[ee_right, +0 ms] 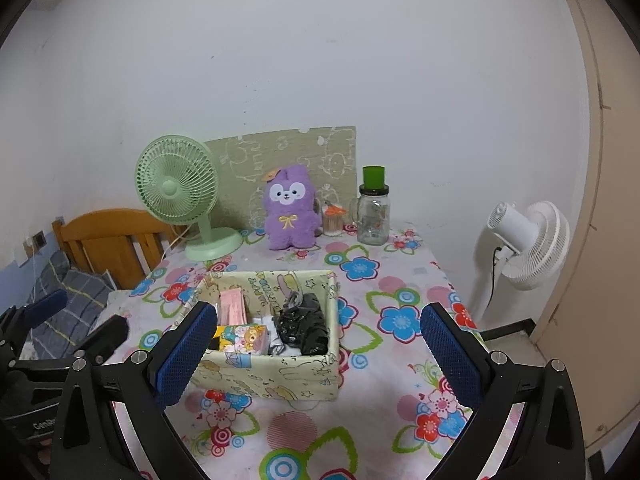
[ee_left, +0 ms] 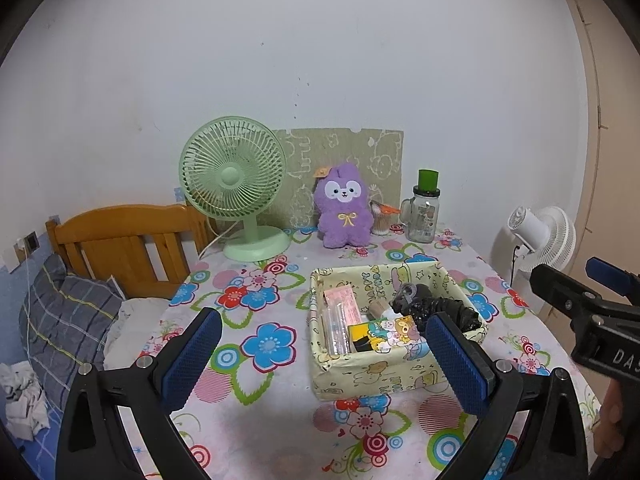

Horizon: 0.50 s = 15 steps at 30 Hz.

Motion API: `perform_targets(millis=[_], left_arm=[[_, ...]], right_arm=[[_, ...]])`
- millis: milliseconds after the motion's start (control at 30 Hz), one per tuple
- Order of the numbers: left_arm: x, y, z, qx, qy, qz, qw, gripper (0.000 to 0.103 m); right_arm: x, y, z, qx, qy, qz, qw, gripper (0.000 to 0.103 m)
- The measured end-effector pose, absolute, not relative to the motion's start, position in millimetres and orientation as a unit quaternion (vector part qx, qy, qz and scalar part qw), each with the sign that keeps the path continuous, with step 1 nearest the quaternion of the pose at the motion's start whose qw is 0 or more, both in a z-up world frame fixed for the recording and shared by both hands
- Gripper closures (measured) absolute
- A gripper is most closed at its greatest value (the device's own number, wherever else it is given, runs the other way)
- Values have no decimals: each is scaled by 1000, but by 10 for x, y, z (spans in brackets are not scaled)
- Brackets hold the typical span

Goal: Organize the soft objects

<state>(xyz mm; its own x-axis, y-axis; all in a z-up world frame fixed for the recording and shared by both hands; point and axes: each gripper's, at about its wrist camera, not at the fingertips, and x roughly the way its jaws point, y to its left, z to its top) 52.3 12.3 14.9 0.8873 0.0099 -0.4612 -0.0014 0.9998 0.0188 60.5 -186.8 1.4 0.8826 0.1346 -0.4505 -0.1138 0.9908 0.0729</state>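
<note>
The purple plush toy [ee_left: 345,207] sat upright at the table's [ee_right: 360,420] twelve o'clock edge, beyond the filled box [ee_left: 394,332], fitting either stage (both hand-held grippers [ee_left: 324,356] [ee_right: 320,352] gaped, holding nothing).

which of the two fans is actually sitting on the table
The green fan, standing at the table's back left corner beside the purple plush. The white fan stands off the table, by its right side.
</note>
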Motion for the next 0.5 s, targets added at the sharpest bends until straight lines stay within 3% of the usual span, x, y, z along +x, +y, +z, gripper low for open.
perform_targets(millis=[500], left_arm=[[367,199,172,3,229,9,973,0]], right_arm=[[397,-2012,9,16,232,34,972,0]])
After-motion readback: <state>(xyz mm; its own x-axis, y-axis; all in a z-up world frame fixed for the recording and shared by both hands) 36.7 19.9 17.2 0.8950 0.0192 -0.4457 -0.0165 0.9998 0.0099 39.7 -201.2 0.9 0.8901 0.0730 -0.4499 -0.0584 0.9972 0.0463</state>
